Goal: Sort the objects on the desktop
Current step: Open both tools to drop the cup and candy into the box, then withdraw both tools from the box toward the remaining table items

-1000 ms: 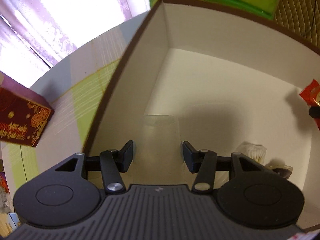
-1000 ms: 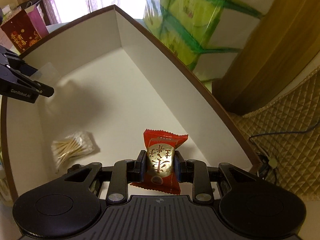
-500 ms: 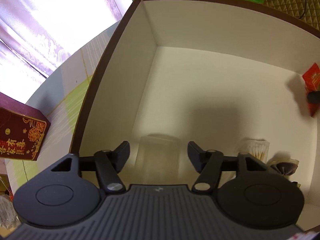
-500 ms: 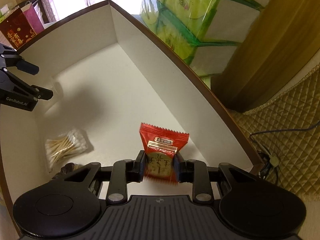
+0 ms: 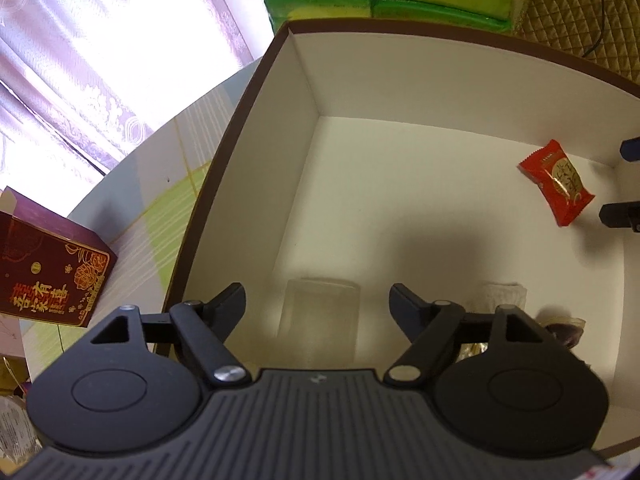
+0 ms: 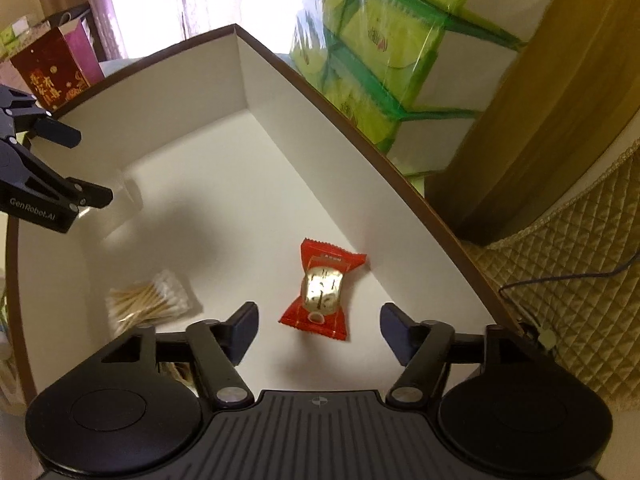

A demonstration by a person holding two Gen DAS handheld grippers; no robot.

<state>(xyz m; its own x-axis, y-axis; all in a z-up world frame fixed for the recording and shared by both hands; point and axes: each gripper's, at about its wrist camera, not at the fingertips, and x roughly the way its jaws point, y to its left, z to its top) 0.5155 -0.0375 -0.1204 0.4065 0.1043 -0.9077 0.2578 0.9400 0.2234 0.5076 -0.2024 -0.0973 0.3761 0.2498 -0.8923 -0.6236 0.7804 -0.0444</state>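
Here the red snack packet (image 6: 322,289) lies flat on the white floor of the box (image 6: 192,80), close to the box's right-hand wall, its gold label catching the light. The right gripper (image 6: 318,326) hangs just over it, its jaws having just been opening; they now stand wide apart with the packet below and between them, neither pad touching it. In the left wrist view the same packet (image 5: 557,182) sits near the far right corner of the box (image 5: 248,128).

Across the box, the clear plastic cup (image 5: 319,322) stands on the floor by the left wall, between the spread fingers of the left gripper (image 5: 318,306), whose jaws have likewise just been opening; there is a gap on either side of the cup and the pads do not press on it. From the right wrist view the cup (image 6: 126,204) shows faintly just beyond the left gripper (image 6: 86,166).

A bag of cotton swabs (image 6: 150,300) lies on the box floor between the cup and the packet, nearer the near wall. Beside it a small dark wrapped item (image 5: 564,330) peeks past the left gripper's body.

Outside the box stand a stack of green tissue packs (image 6: 384,56) against the right wall and a dark red gift box (image 5: 48,280) on the table (image 5: 160,184) to the left.
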